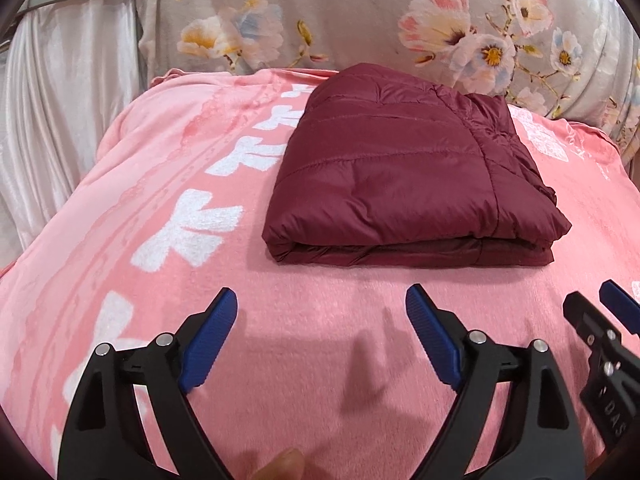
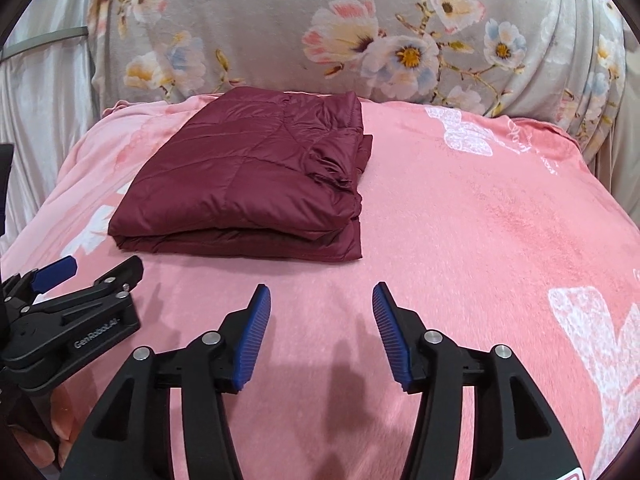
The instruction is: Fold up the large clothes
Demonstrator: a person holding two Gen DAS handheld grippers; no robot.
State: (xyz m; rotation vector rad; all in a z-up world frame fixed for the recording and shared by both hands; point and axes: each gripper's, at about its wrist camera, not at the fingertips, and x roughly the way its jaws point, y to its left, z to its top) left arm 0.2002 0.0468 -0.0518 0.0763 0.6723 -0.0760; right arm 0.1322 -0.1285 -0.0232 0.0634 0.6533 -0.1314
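Left wrist view: the left gripper (image 1: pixel 322 304) hovers with fingers spread wide and empty above the pink fleece blanket (image 1: pixel 120 208). The folded maroon quilted puffer jacket (image 1: pixel 392 168) lies beyond, mid-blanket. At right, the right gripper (image 2: pixel 322 300) likewise has fingers spread, holding nothing.

The left gripper (image 1: pixel 321 308) has its blue fingers spread wide apart (holding nothing). The right gripper (image 2: pixel 321 306) is spread too, just beside it.
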